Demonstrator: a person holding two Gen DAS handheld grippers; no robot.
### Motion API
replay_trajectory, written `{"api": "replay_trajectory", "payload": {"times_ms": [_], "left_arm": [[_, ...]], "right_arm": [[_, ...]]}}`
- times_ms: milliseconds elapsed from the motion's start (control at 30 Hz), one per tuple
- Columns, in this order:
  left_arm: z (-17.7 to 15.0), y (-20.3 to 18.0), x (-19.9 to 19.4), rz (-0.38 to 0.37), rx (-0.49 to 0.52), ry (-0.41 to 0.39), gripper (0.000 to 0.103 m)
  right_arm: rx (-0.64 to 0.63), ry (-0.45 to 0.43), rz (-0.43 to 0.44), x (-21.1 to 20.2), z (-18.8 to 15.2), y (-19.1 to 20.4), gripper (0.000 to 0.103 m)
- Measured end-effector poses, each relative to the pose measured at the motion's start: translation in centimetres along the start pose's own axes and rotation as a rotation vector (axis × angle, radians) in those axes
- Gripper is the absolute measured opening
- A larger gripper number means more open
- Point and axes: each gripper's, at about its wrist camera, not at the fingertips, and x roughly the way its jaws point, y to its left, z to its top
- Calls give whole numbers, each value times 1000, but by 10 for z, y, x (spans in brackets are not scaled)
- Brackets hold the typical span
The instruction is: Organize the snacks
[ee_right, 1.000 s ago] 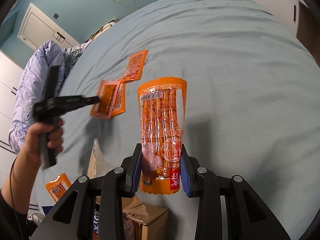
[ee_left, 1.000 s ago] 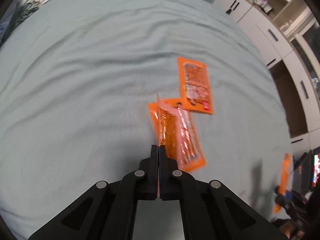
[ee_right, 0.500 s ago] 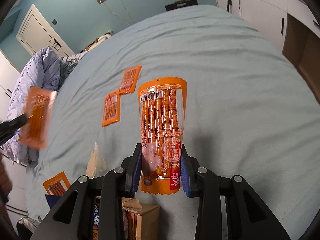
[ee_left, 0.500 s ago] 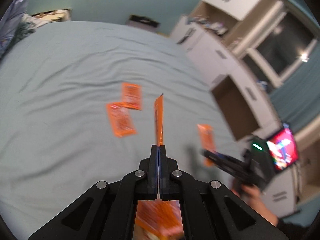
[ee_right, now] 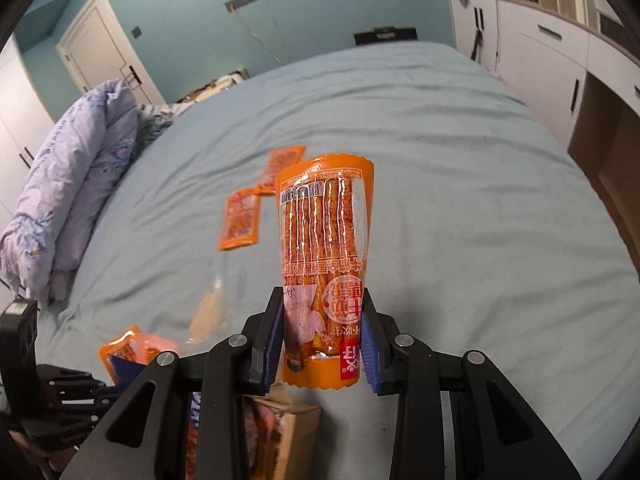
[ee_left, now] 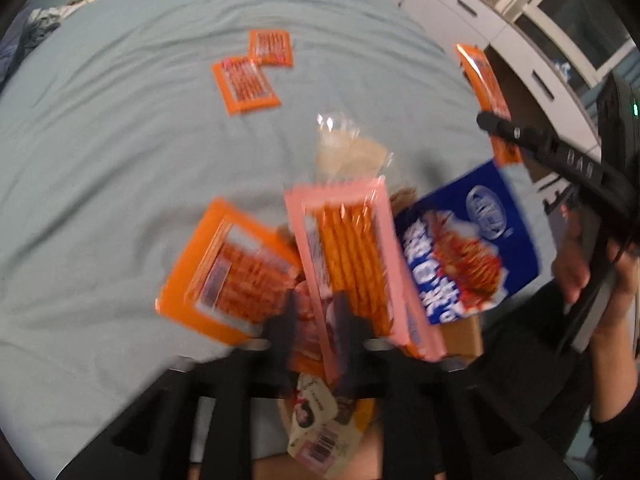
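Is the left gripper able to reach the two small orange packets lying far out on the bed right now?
Probably yes. The left gripper, its jaws opening over the snack box, carries nothing, and only bare bed sheet lies between it and the two orange packets, which are flat and uncovered.

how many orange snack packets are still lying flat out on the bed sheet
2: one small flat orange packet nearer, another orange packet just beyond it, corners nearly touching. Others sit at the cardboard box; more may be hidden.

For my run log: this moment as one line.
left gripper: jaws opening, nothing gripped, above cardboard box | right gripper: shut on orange stick packet | two orange packets on bed
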Motion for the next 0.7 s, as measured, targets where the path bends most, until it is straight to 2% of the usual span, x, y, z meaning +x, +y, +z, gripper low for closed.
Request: {"api": "replay_trajectory", "payload": {"times_ms": [33, 67, 100, 133, 233, 333, 533, 633, 700], "left_arm": [[1, -2, -7, 5, 1, -43, 68], [1, -5, -17, 6, 9, -107, 72], [2, -8, -26, 3, 26, -166, 74], [4, -10, -33, 6, 41, -193, 74], [3, -13, -48, 100, 74, -272, 74], [8, -9, -57, 181, 56, -335, 75], [4, 19, -60, 181, -58, -288, 75], [1, 27, -60, 218, -79, -281, 75], [-1, 30, -60, 218, -96, -289, 75]], "right_arm": [[-7, -18, 2, -5, -2, 2, 32], [-14, -33, 2, -9, -4, 2, 32], [-25, -56, -1, -17, -9, 4, 32], [-29, -69, -2, -22, -12, 4, 32], [-20, -116, 32, -43, -29, 5, 32], [-15, -152, 156, -65, -50, 8, 32], [-146, -202, 300, -98, -92, 36, 32], [-211, -115, 441, -94, -107, 54, 32], [-278, -92, 419, -89, -114, 68, 32]]}}
